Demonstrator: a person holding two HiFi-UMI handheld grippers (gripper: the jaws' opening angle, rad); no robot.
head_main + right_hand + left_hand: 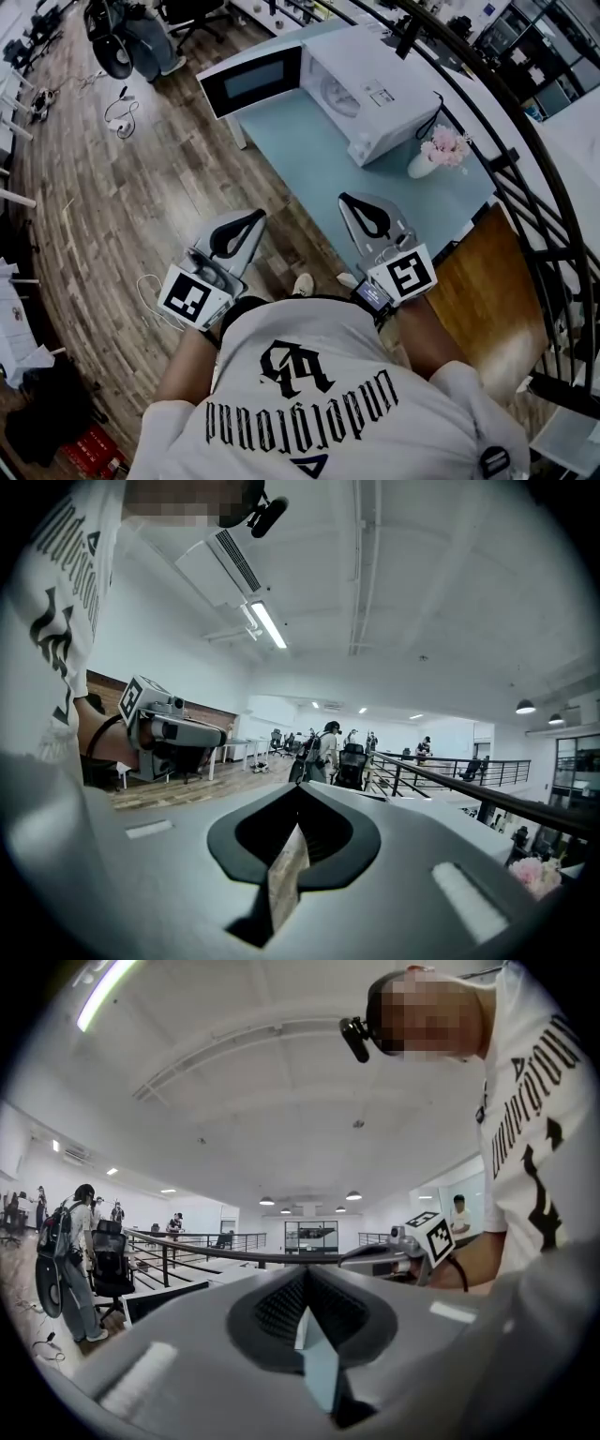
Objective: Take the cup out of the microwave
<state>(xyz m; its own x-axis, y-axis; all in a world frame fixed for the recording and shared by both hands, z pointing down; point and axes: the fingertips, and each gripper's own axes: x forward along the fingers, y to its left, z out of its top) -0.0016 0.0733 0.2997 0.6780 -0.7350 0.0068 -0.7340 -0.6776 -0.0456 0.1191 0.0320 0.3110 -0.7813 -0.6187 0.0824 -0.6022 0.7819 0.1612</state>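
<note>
While both claws are clenched on nothing, the left claw (255, 216) at lower centre-left and the right claw (348, 199) before the tabletop (309, 164), the microwave (375, 80) stands at upper middle, its door (251, 82) swung open; I cannot make out the cup inside

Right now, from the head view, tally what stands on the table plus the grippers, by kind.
Microwave: 1, door open
Vase of pink flowers: 1
Grippers: 2, the left gripper and the right gripper, both shut and empty
Total: 4
</note>
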